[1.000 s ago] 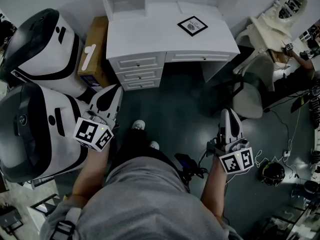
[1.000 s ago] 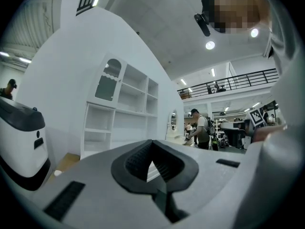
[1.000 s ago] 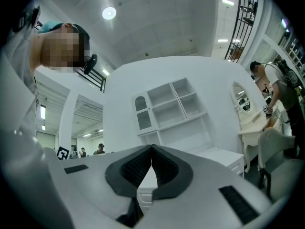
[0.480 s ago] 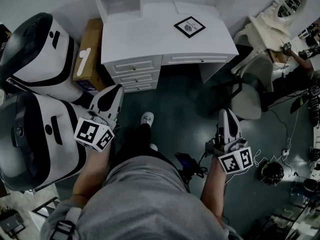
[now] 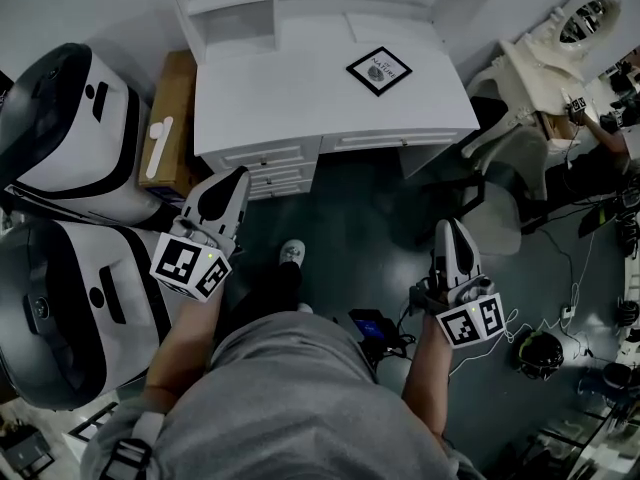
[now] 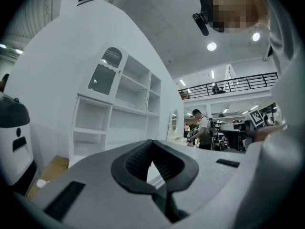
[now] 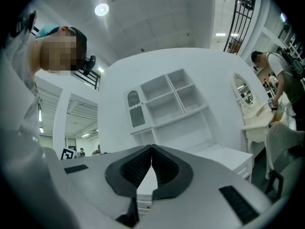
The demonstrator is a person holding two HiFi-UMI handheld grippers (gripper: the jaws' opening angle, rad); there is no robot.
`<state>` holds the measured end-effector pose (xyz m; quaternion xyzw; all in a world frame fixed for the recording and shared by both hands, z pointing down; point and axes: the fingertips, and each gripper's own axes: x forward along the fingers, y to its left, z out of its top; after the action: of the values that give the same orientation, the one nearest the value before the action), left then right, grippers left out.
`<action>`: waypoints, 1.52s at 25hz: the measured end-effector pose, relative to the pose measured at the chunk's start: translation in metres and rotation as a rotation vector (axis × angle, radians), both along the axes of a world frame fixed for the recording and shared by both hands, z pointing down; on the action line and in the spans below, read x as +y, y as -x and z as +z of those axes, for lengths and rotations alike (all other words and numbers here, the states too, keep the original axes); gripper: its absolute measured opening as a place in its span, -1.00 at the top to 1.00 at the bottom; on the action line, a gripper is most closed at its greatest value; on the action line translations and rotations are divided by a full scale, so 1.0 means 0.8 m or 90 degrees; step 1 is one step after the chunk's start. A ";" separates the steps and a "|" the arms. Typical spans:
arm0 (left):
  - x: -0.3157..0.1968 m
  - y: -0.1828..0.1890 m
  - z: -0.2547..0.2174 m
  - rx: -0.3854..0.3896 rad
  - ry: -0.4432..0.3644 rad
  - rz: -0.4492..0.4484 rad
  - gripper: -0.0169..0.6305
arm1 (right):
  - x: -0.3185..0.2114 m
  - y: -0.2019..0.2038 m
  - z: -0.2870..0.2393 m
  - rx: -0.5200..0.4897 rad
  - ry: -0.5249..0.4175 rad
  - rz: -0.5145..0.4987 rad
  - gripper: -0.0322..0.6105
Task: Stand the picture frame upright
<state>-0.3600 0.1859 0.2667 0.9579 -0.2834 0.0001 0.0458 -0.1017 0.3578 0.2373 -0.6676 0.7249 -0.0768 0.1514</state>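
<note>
Head view steeply down over desk (image 5: 300, 88); gripper views level, facing same desk

- Picture frame (image 5: 379, 70): small, square, black border, white mat, small dark motif at centre with a line of print below it, too small to read.
- Pose: lying flat, face up, on the white surface (image 5: 300, 88); not upright. Corners turned diamond-wise to the surface's edges.
- Place: far side of the surface, well ahead of the right claw (image 5: 450, 226) and slightly to its left; ahead and right of the left claw (image 5: 238, 174). Touched by neither.
</note>
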 end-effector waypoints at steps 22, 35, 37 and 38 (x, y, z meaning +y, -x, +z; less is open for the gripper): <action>-0.202 -0.074 -0.002 0.004 -0.015 0.046 0.93 | -0.193 -0.042 -0.010 0.011 -0.006 0.015 0.82; -0.251 -0.120 -0.002 0.018 -0.024 0.099 0.93 | -0.206 -0.072 -0.006 0.005 -0.014 0.085 0.82; -0.252 -0.131 -0.007 0.023 -0.030 0.110 0.93 | -0.206 -0.077 -0.006 0.002 -0.015 0.093 0.82; -0.253 -0.136 -0.010 0.024 -0.033 0.117 0.93 | -0.206 -0.078 -0.006 -0.001 -0.017 0.096 0.82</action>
<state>-0.2509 -0.0162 0.2589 0.9805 -0.1936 -0.0213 0.0265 -0.0394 0.1927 0.2324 -0.7181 0.6735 -0.0563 0.1659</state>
